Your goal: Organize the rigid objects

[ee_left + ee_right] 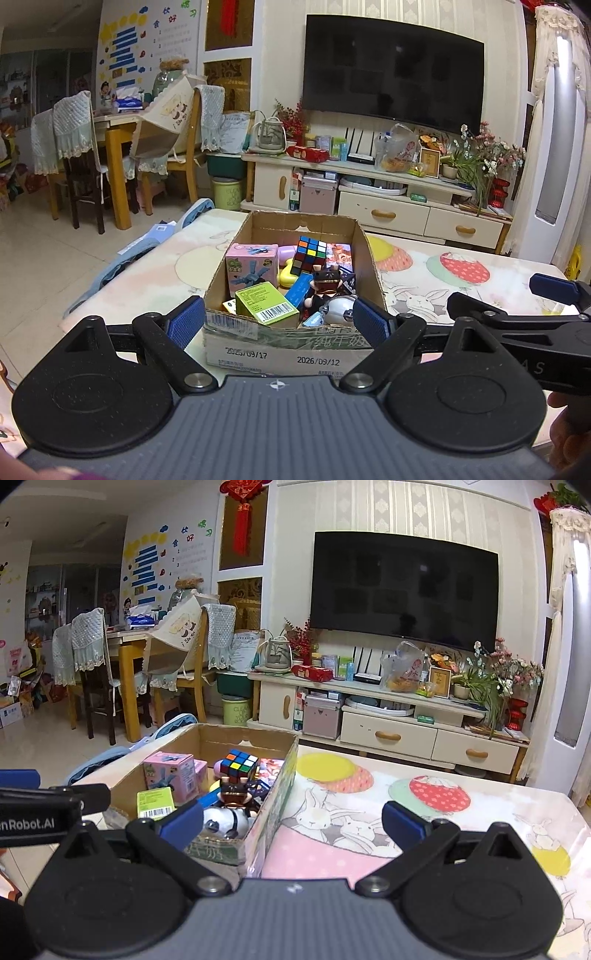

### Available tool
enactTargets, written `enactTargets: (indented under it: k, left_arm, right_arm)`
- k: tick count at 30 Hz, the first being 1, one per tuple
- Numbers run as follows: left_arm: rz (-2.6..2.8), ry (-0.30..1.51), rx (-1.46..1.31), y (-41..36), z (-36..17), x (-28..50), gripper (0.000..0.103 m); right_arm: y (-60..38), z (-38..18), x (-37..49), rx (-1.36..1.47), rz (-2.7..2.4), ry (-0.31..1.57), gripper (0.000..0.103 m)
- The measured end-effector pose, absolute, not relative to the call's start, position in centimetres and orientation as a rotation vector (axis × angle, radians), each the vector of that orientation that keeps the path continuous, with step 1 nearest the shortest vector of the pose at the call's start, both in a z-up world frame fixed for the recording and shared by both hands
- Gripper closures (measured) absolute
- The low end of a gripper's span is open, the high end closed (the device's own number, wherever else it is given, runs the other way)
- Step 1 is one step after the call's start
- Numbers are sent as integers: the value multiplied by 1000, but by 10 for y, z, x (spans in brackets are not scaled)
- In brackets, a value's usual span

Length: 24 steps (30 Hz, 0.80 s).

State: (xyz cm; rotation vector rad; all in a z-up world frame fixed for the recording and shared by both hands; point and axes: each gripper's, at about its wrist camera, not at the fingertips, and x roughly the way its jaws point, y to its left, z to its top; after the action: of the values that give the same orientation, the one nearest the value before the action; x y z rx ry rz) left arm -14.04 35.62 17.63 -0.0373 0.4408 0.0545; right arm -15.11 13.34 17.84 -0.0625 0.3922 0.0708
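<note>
2 grippers poised at the toy box
Left gripper (279,325) and right gripper (291,825) both gape empty before the brown cardboard box (266,347), likely ready to pick from its jumbled toys.

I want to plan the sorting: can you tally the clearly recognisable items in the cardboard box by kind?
Pink cartons: 1
Green cartons: 1
Puzzle cubes: 1
Toy figures: 1
Blue blocks: 1
Black-and-white balls: 1
Total: 6, with more pieces partly hidden in the cardboard box.

right gripper (291,821) spread wide, cardboard box (280,786) of toys
</note>
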Motion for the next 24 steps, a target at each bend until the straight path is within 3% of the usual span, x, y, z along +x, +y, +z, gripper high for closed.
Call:
enactTargets:
  k: [24]
  left_arm:
    - [63, 420, -30, 348, 173, -148, 0]
  right_arm:
    - [140, 177, -163, -87, 40, 385, 1]
